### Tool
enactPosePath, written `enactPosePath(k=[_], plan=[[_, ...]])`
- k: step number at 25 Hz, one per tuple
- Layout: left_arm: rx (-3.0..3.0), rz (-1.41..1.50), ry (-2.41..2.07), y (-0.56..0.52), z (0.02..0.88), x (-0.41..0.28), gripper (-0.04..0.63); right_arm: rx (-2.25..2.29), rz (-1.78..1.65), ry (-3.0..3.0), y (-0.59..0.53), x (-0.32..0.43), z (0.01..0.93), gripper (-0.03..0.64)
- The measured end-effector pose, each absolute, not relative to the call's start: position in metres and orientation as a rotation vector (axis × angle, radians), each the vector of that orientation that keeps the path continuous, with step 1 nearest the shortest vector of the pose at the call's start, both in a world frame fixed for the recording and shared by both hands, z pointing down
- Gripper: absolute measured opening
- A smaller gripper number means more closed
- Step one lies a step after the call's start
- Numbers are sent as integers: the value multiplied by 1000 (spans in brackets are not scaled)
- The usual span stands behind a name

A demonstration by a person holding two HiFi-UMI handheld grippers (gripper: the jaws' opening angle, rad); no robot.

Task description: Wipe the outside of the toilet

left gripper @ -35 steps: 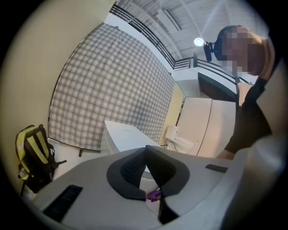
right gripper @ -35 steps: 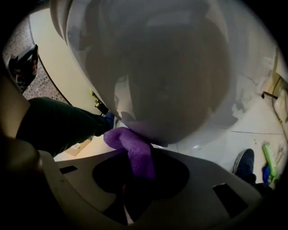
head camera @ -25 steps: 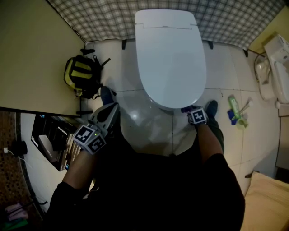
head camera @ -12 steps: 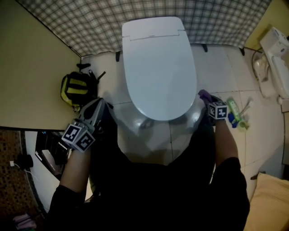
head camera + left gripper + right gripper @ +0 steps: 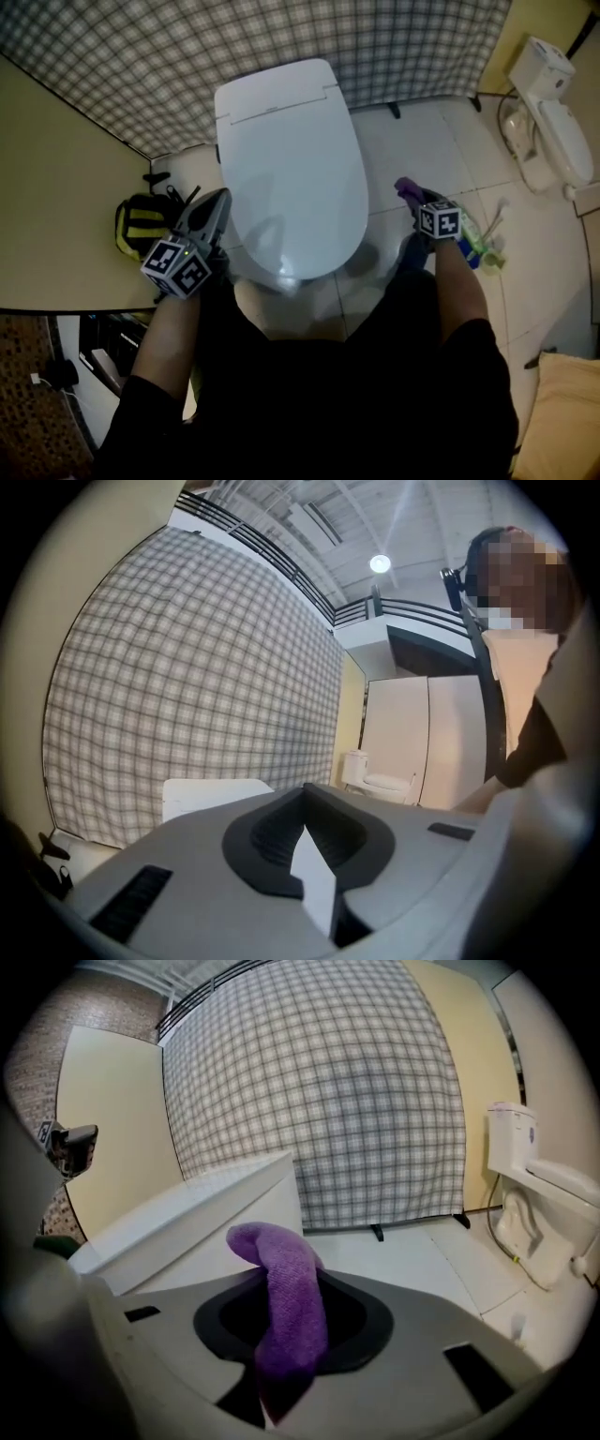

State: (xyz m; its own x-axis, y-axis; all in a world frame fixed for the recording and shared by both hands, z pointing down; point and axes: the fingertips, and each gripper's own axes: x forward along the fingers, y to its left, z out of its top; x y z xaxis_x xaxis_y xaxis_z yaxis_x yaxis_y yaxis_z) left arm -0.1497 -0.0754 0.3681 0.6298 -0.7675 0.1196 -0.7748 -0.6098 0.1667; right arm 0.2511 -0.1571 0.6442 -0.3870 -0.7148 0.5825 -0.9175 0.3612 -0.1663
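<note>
The toilet (image 5: 291,169) has a smooth, glossy, hard white surface. The purple cloth (image 5: 286,1288) looks soft and nubby, like matt microfibre, and the floor (image 5: 422,141) tiles are smooth with a faint sheen.

**White tiled floor (image 5: 422,141), seen from above.** 1 white toilet (image 5: 291,159), lid closed, is shown standing at the centre. A black-and-yellow backpack (image 5: 141,230) is seen to its left, beside the beige wall (image 5: 56,187). A green bottle (image 5: 480,246) is seen lying to its right. A 2nd toilet (image 5: 551,122) is shown at the far right, well apart.
</note>
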Motion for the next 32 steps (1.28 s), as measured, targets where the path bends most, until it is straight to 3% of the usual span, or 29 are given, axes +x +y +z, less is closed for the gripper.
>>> enactPosePath(k=[14,32], plan=[[2603,203,-1331,-177,363,-78,5,1264,655,-2449,-308,232,633,117],[2374,237,-1349,-253,422,-79,5,1115,846,-2602,-525,126,678,117]])
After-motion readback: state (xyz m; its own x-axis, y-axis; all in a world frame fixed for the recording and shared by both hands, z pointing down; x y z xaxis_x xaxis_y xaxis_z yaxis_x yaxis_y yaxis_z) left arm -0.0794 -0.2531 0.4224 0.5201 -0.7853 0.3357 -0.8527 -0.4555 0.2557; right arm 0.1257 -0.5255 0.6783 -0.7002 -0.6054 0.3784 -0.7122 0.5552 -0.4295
